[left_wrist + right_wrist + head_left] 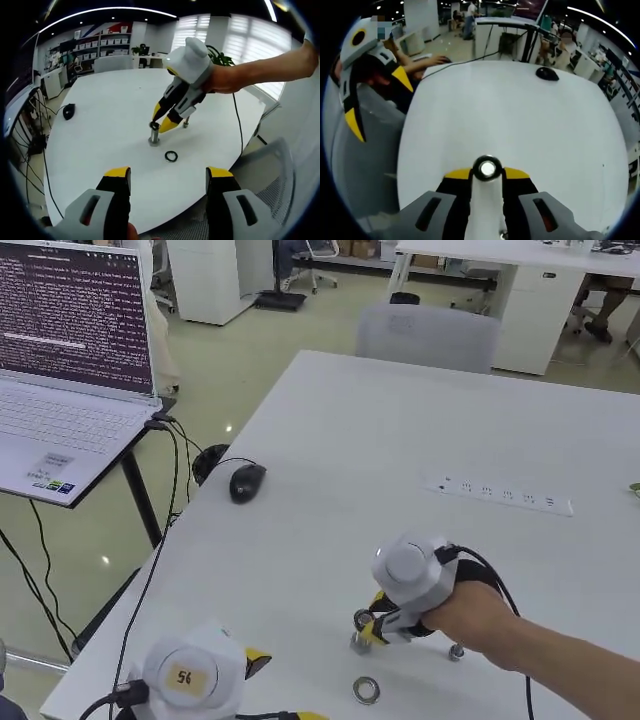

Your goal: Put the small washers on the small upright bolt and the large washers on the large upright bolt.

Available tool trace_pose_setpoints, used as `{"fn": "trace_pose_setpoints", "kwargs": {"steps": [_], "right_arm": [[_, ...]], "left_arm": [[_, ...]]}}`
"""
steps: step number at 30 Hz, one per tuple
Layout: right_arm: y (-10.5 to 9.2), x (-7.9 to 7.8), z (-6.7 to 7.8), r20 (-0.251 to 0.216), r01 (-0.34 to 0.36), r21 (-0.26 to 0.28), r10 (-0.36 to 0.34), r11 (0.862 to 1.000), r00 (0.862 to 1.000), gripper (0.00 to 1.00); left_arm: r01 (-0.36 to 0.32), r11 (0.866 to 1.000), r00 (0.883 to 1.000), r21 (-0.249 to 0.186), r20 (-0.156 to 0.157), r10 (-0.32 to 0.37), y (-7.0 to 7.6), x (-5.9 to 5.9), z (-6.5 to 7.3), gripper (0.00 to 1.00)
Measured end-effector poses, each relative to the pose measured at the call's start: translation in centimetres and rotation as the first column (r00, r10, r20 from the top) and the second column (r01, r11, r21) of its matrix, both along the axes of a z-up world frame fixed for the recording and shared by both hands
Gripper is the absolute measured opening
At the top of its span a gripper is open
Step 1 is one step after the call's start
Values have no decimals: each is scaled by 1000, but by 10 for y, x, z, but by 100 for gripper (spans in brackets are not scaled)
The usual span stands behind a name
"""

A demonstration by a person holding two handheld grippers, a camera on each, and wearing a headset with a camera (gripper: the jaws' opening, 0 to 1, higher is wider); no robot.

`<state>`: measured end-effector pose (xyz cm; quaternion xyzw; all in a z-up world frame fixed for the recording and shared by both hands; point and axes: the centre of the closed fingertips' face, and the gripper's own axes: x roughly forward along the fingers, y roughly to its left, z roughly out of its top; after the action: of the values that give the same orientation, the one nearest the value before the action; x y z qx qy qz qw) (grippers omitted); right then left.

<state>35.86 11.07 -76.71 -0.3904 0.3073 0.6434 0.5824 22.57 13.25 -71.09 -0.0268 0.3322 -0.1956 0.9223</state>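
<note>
The large upright bolt (359, 642) (154, 137) stands near the front of the white table (400, 440). My right gripper (368, 624) (161, 121) (487, 173) is at the bolt's top, shut on a large washer (486, 168) (362, 618) that sits over the bolt's tip. The small upright bolt (456, 650) (186, 122) stands just behind the hand. Another large washer (366, 690) (171, 156) lies flat on the table in front of the big bolt. My left gripper (169, 176) (280, 688) hovers open at the table's near edge, holding nothing.
A black mouse (246, 481) (68, 111) (547, 73) lies at the table's left side. A white power strip (497, 494) lies further back. A laptop (60, 390) sits on a side stand to the left, with cables hanging below. A grey chair (428, 336) stands behind the table.
</note>
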Motion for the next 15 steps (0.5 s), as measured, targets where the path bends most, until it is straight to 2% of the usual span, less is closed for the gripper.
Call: {"fn": "trace_pose_setpoints", "kwargs": {"steps": [5, 15], "right_arm": [[0, -1, -3, 2, -2, -13, 2, 1000, 1000, 24], [1, 0, -22, -16, 5, -46, -6, 999, 1000, 24]], "left_arm": [[5, 1000, 1000, -1, -2, -5, -1, 0, 0, 60], [-2, 1000, 1000, -6, -6, 2, 0, -2, -2, 60]]}}
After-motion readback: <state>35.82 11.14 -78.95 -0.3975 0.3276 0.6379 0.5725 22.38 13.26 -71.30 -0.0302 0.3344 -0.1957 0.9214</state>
